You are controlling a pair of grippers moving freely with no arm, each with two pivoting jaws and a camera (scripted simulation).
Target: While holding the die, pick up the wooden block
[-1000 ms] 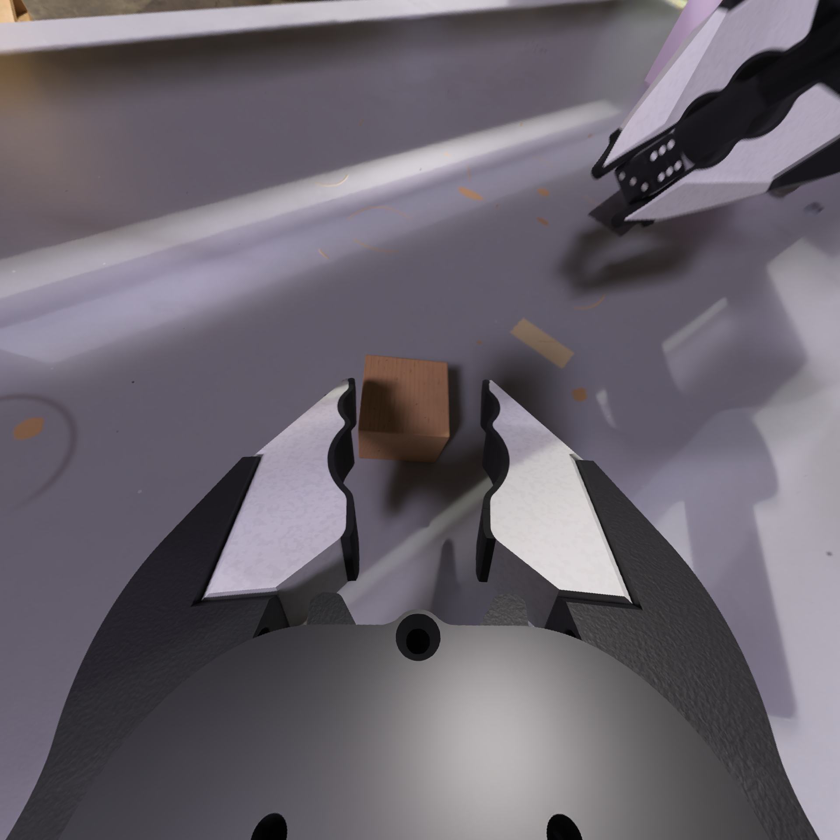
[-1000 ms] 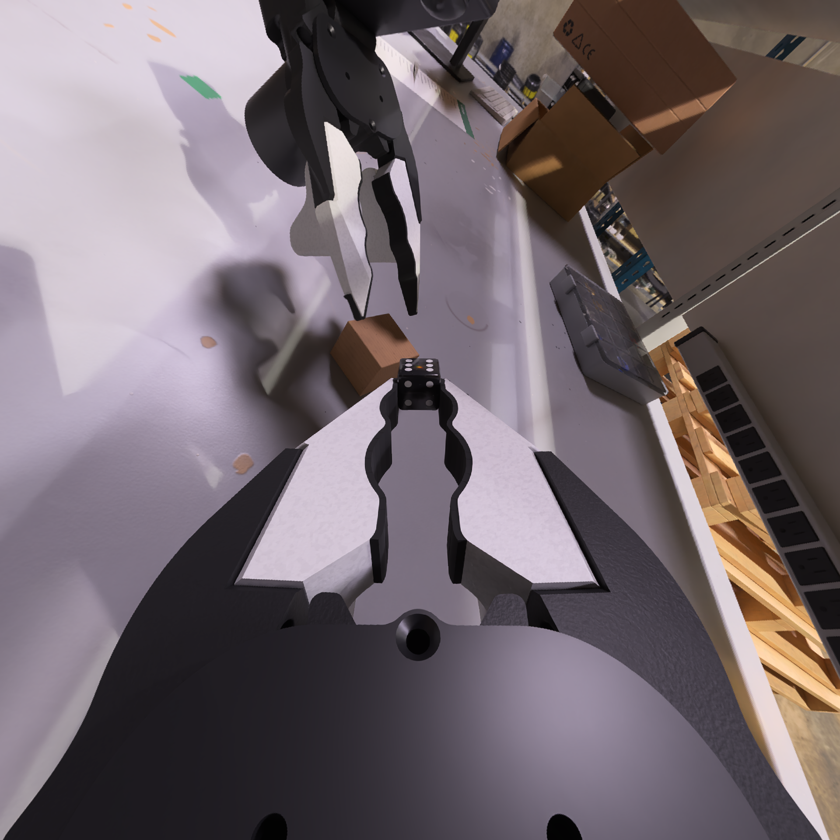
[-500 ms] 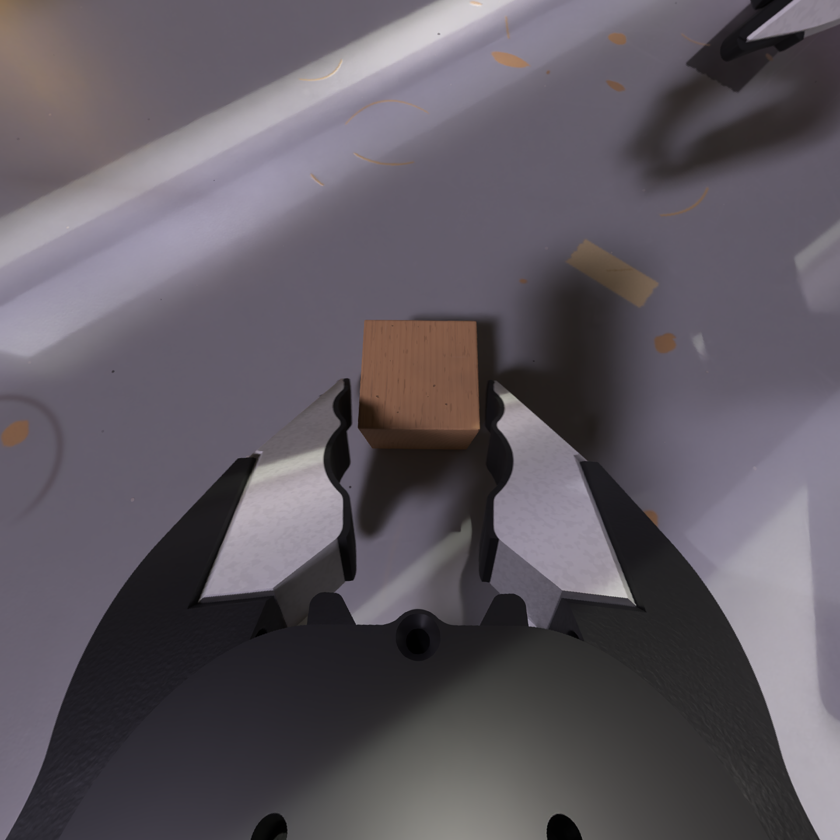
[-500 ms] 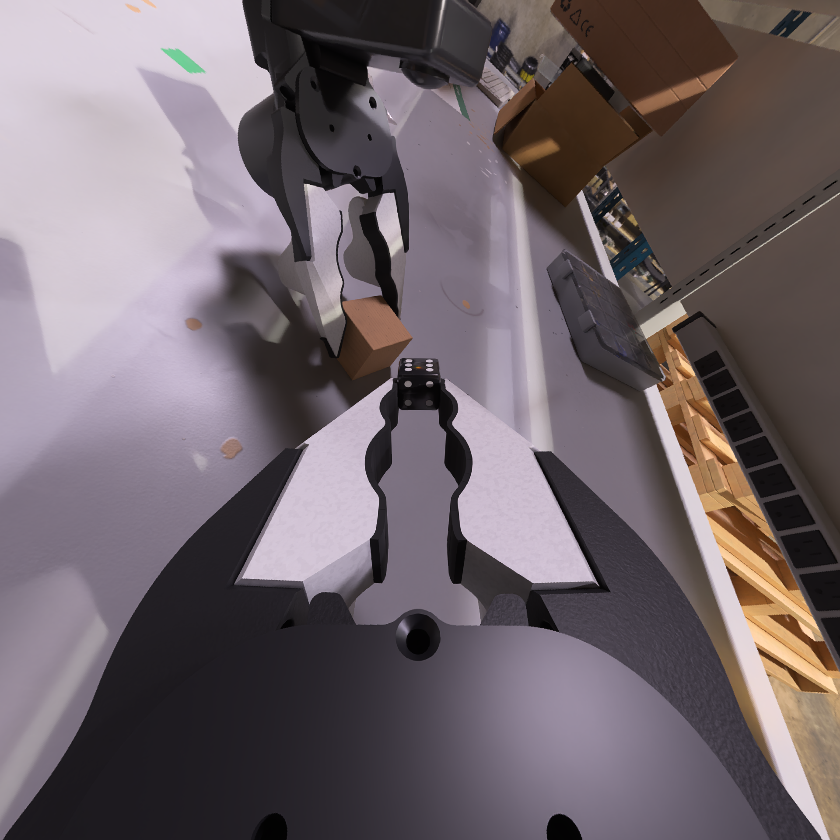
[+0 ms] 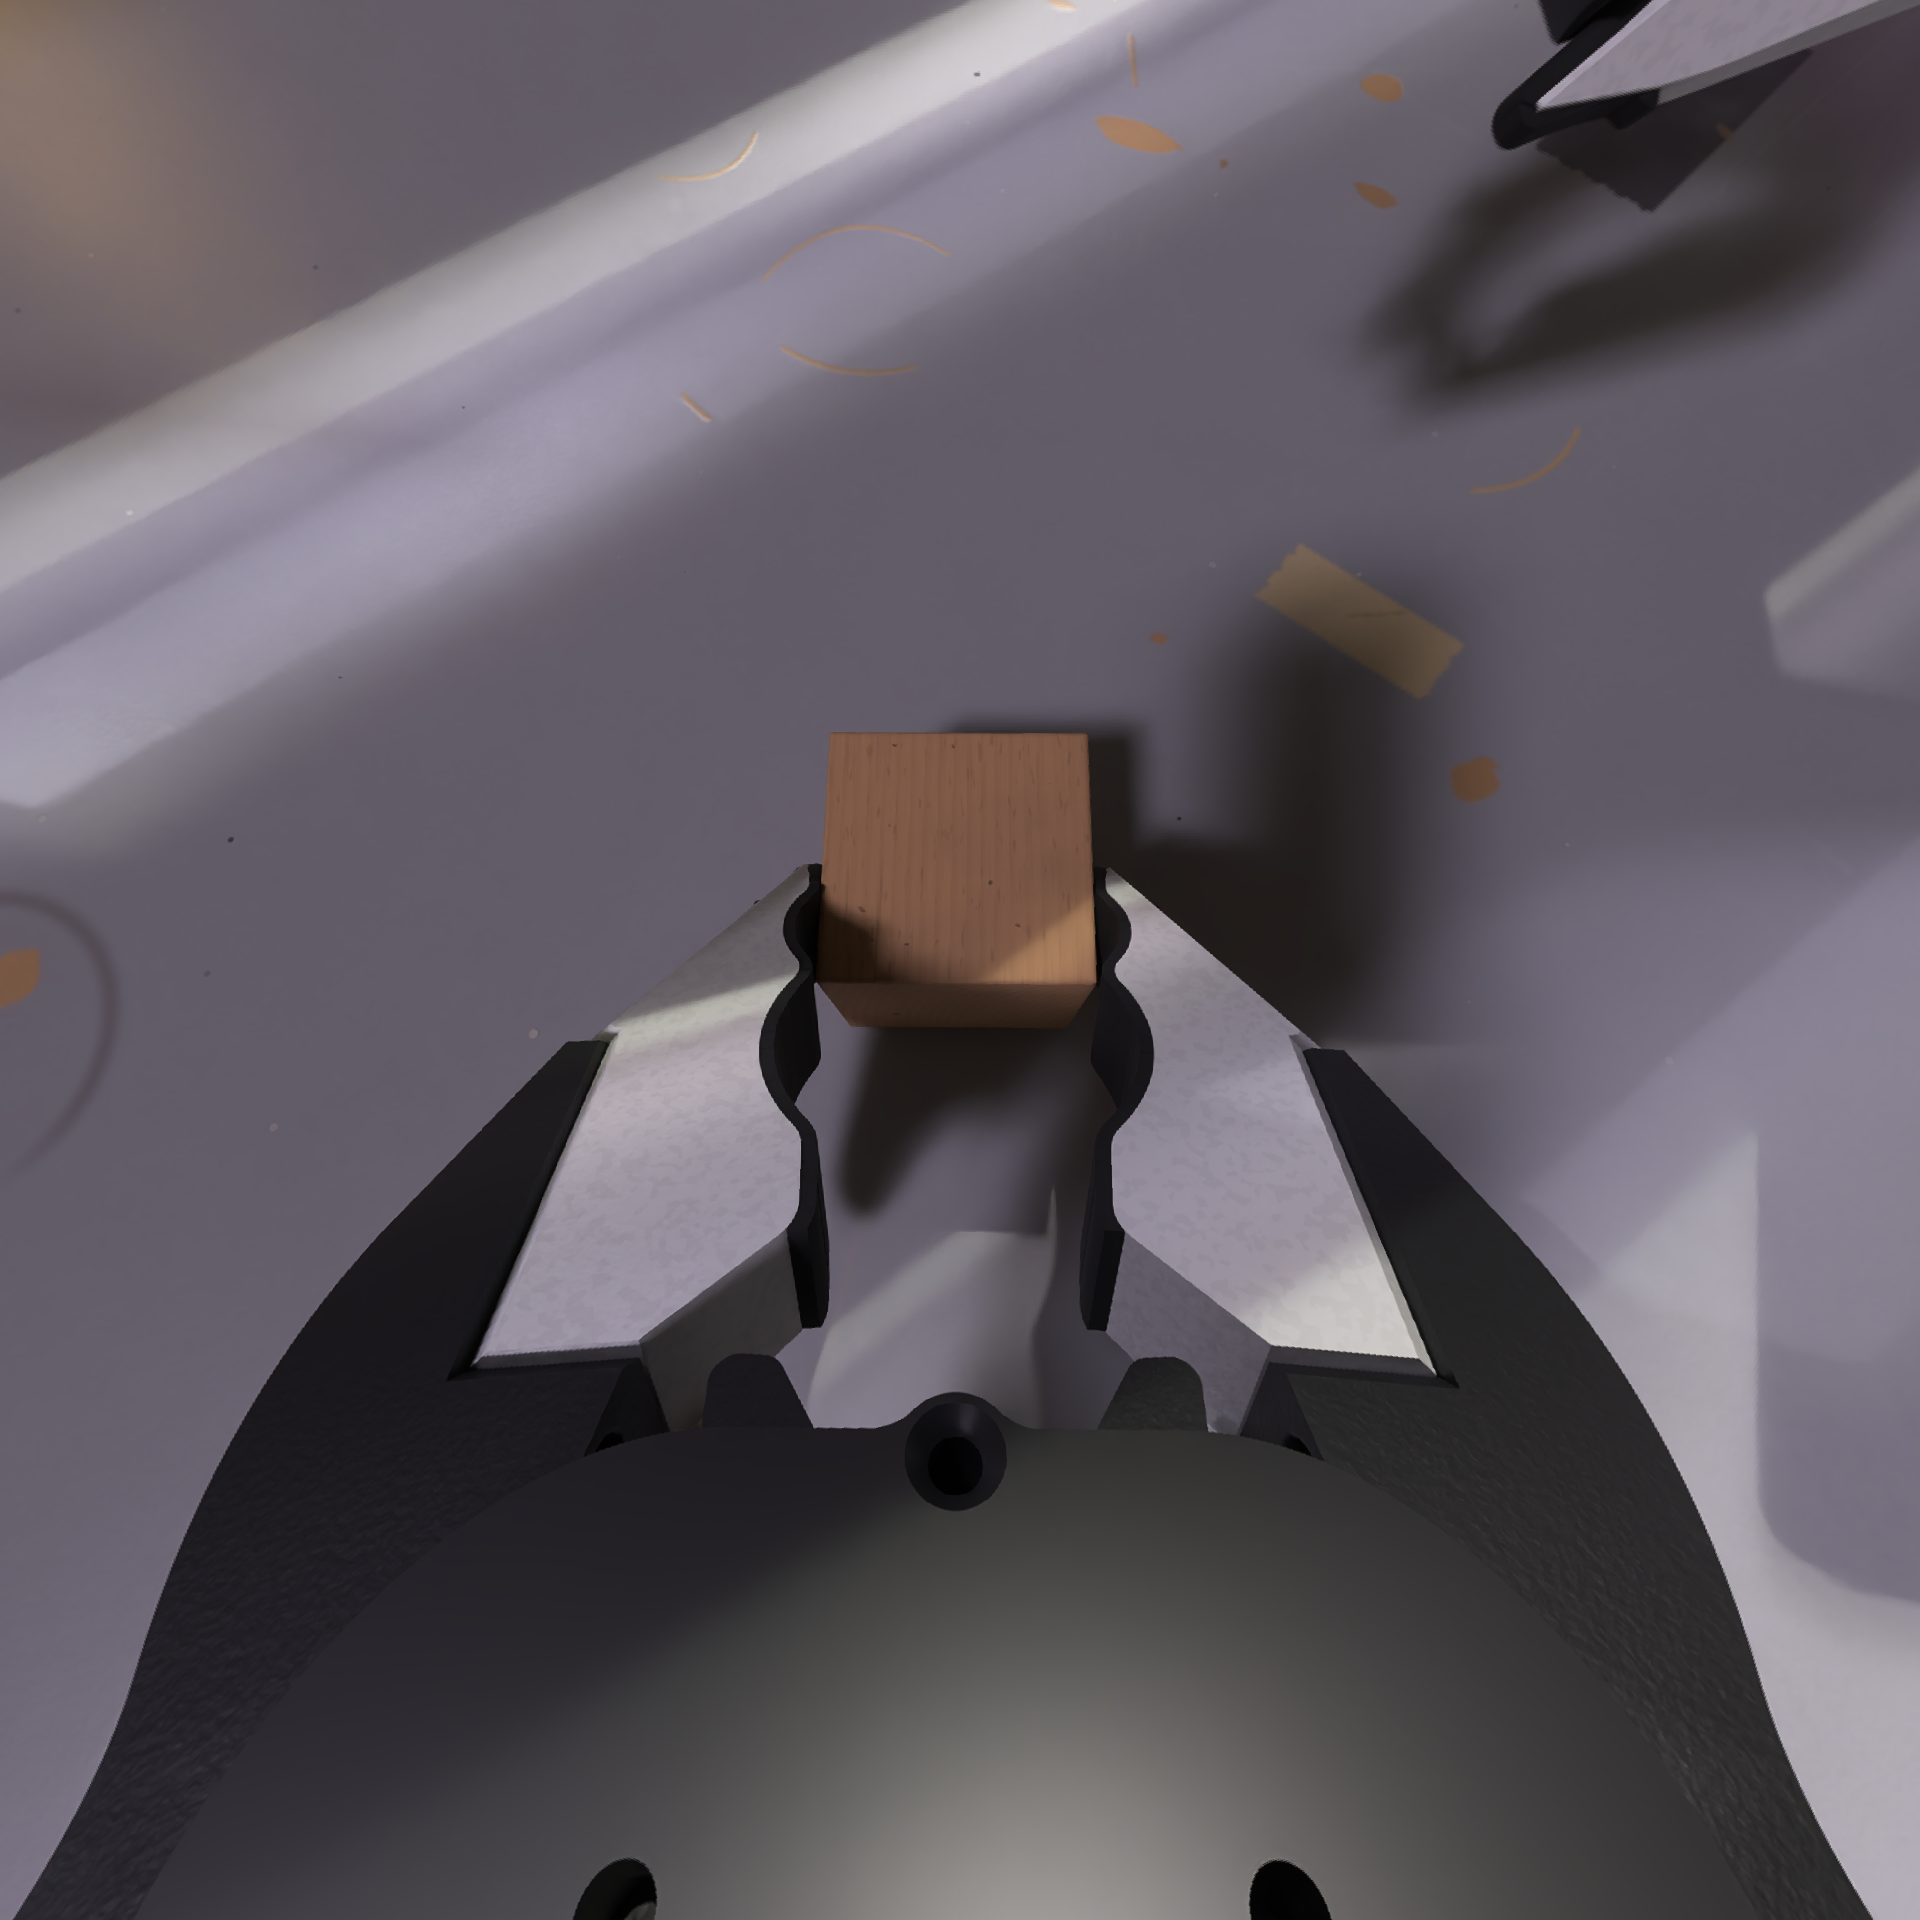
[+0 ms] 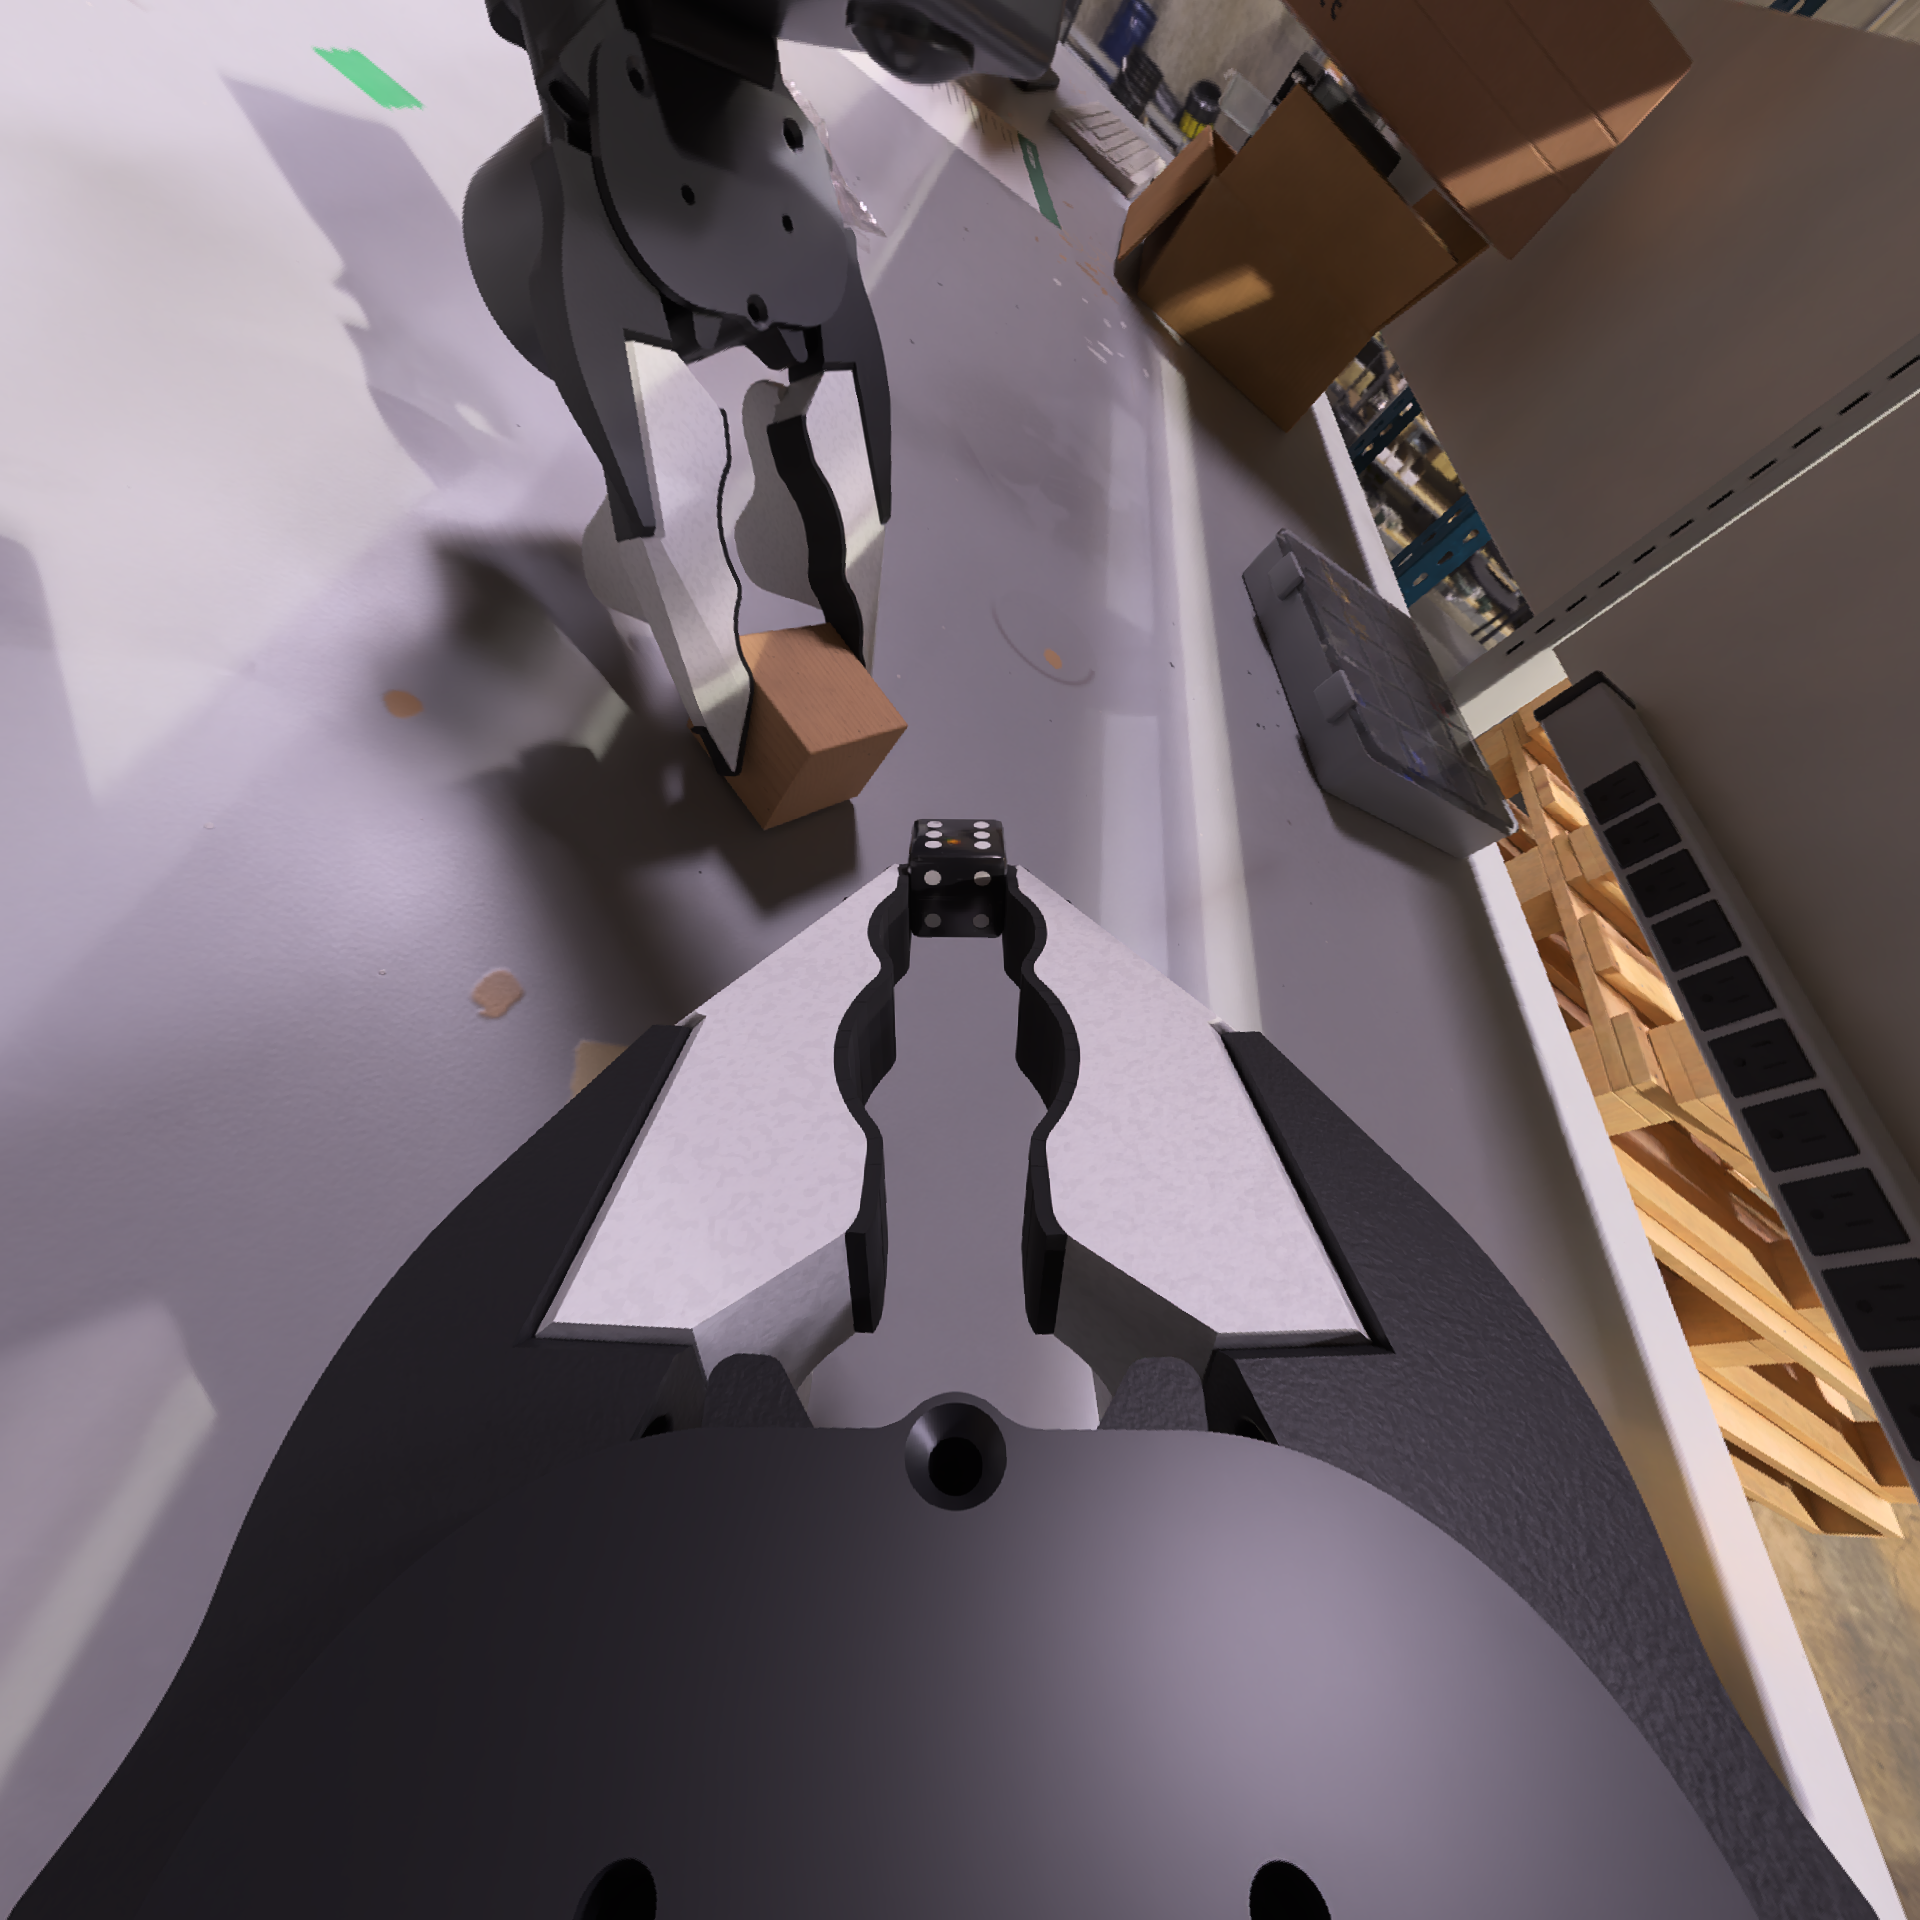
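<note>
The wooden block (image 5: 958, 883) is a brown cube resting on the grey table. My left gripper (image 5: 958, 896) is open, with a fingertip (image 5: 769, 935) close beside each side face of the block's near half. In the right wrist view the left gripper (image 6: 795, 707) comes down from above and straddles the block (image 6: 831, 727). My right gripper (image 6: 956, 883) is shut on a black die (image 6: 956, 878) with white pips, held at its fingertips just above the table, a little short of the block. Only a corner of the right gripper (image 5: 1683, 52) shows at the top right of the left wrist view.
A flat grey case (image 6: 1371, 686) lies by the table's right edge. Cardboard boxes (image 6: 1299, 239) stand beyond it. Wooden pallets (image 6: 1683, 1195) and a power strip (image 6: 1745, 1039) lie past the edge. A raised strip (image 6: 1174, 582) runs along the table. A tan tape piece (image 5: 1356, 634) lies near the block.
My left gripper has moved forward and down, so the block now sits between its fingertips; its jaw gap looks unchanged. The right gripper has stayed shut on the die and drifted slightly away.
</note>
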